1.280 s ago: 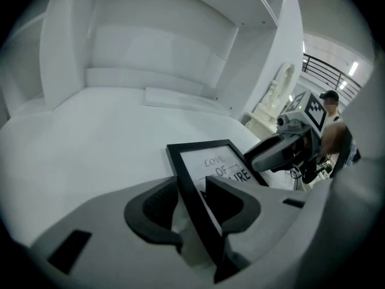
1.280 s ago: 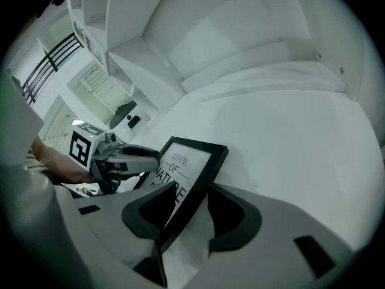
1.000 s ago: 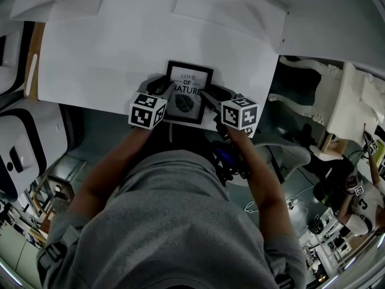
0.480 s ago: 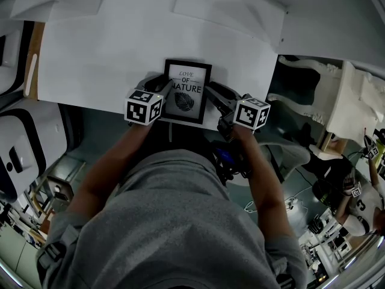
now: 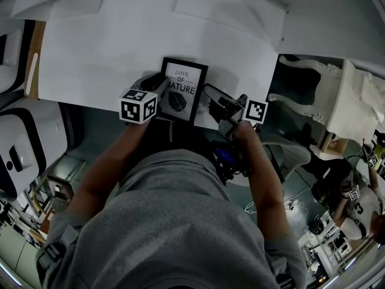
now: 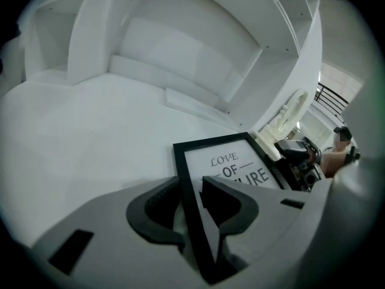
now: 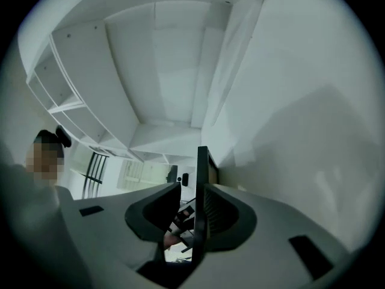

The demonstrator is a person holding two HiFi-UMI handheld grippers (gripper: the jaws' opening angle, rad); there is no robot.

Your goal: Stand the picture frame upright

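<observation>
The black picture frame (image 5: 180,89) with a "LOVE OF NATURE" print stands tilted near the front edge of the white table (image 5: 108,59). My left gripper (image 5: 161,88) is shut on its left edge. In the left gripper view the black rim (image 6: 187,185) runs between the pads of the left gripper (image 6: 191,206). My right gripper (image 5: 212,101) is at the frame's right side with its jaws closing. In the right gripper view the frame (image 7: 202,167) appears edge-on between the jaws of the right gripper (image 7: 191,212). It lies against the right pad, and a gap remains at the left pad.
White shelving (image 6: 180,53) rises behind the table. An ornate white chair (image 5: 325,101) stands to the right of the table. Another person (image 5: 355,203) is on the floor at lower right. The table's front edge runs just under both grippers.
The frame has shifted left and looks narrower, its face turned more on edge. My left gripper moved left with it. The right gripper moved out to the right.
</observation>
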